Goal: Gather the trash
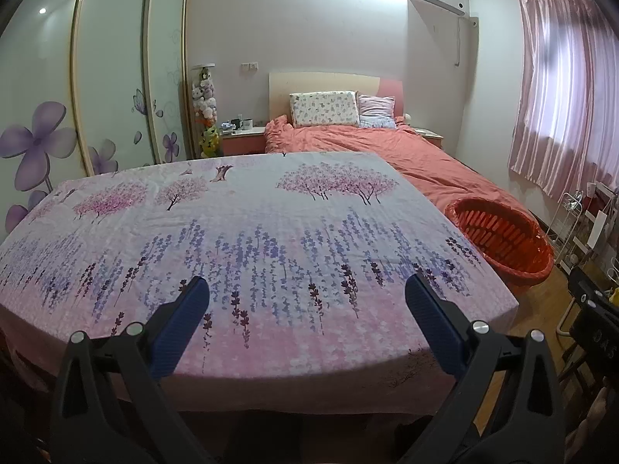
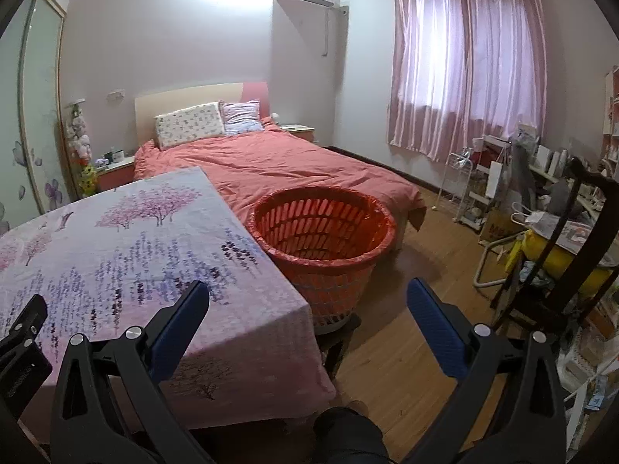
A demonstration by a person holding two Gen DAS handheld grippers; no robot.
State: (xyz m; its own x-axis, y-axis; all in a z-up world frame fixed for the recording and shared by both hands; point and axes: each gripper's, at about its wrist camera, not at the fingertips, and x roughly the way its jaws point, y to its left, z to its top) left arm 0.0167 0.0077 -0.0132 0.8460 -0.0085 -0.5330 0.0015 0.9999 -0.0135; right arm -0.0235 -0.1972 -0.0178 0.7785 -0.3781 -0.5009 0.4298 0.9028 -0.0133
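Note:
A red slatted plastic basket (image 2: 324, 243) with a red liner stands on a low stand just right of the table; it also shows at the right of the left wrist view (image 1: 503, 243). The table (image 1: 247, 232) wears a pink and purple flowered cloth; I see no trash on it. My left gripper (image 1: 307, 290) is open and empty above the table's near edge. My right gripper (image 2: 309, 294) is open and empty, over the table's right corner, just short of the basket. The other gripper's black body (image 2: 21, 344) shows at the left edge of the right wrist view.
A bed (image 2: 294, 162) with a coral duvet lies behind the table and basket. A wardrobe (image 1: 112, 89) with flower doors stands at the left. Cluttered racks and a dark chair (image 2: 553, 255) crowd the right side. Wooden floor (image 2: 421, 270) lies right of the basket.

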